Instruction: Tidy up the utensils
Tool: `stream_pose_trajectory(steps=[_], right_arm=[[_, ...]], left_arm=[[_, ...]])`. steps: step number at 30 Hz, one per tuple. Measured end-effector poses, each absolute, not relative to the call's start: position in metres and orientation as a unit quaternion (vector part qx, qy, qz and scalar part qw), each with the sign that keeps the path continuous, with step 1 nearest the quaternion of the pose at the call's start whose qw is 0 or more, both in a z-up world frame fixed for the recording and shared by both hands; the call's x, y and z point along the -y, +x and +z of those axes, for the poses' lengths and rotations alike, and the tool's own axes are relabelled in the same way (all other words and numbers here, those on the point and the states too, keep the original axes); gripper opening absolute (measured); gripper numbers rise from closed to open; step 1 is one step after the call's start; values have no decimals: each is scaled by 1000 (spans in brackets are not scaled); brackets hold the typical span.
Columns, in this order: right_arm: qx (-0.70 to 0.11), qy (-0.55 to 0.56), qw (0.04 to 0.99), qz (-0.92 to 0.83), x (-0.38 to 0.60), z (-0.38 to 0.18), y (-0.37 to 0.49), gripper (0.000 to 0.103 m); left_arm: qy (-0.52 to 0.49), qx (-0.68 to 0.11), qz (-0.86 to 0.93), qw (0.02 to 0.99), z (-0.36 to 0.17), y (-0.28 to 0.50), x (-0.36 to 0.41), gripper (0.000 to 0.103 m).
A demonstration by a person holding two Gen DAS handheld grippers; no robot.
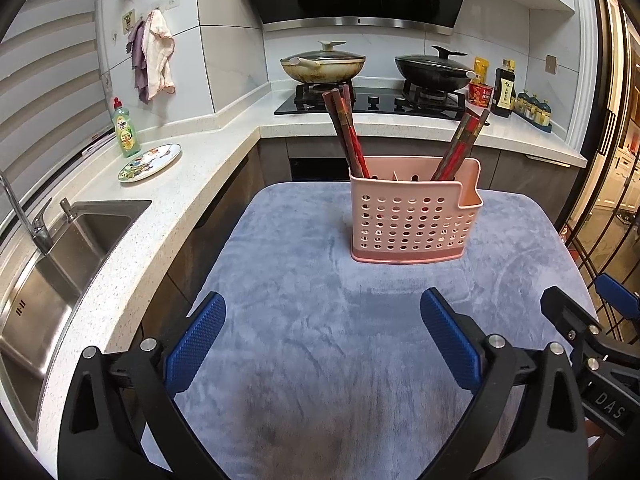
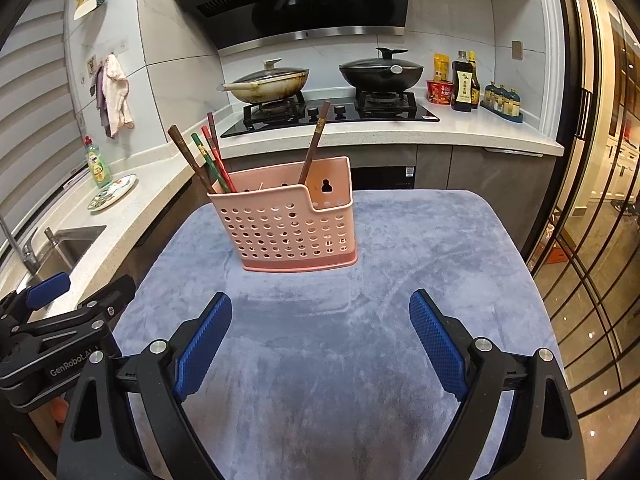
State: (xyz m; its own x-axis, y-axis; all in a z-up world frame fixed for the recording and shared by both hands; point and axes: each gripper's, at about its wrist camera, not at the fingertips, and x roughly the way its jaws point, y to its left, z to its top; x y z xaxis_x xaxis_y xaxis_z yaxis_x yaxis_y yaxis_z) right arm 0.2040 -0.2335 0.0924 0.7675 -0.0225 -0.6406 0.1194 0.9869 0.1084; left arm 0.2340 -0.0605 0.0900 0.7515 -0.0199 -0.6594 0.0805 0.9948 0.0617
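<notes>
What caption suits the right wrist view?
Open right tool faces a pink holder of chopsticks on grey cloth.

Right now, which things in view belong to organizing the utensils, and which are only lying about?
For the job:
- pink holder
- chopsticks standing in it
- left gripper and right gripper, both open

Just there:
- dish soap bottle
- painted plate
- two lidded pans
- sauce bottles
- sink
</notes>
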Motion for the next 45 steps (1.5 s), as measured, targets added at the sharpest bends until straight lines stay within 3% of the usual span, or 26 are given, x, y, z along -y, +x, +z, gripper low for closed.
stream_pose_trajectory(steps=[45], right_arm=[[-361,69,929,-43,232,75,227,90]], left_arm=[[32,-375,-22,926,77,258,63,96]])
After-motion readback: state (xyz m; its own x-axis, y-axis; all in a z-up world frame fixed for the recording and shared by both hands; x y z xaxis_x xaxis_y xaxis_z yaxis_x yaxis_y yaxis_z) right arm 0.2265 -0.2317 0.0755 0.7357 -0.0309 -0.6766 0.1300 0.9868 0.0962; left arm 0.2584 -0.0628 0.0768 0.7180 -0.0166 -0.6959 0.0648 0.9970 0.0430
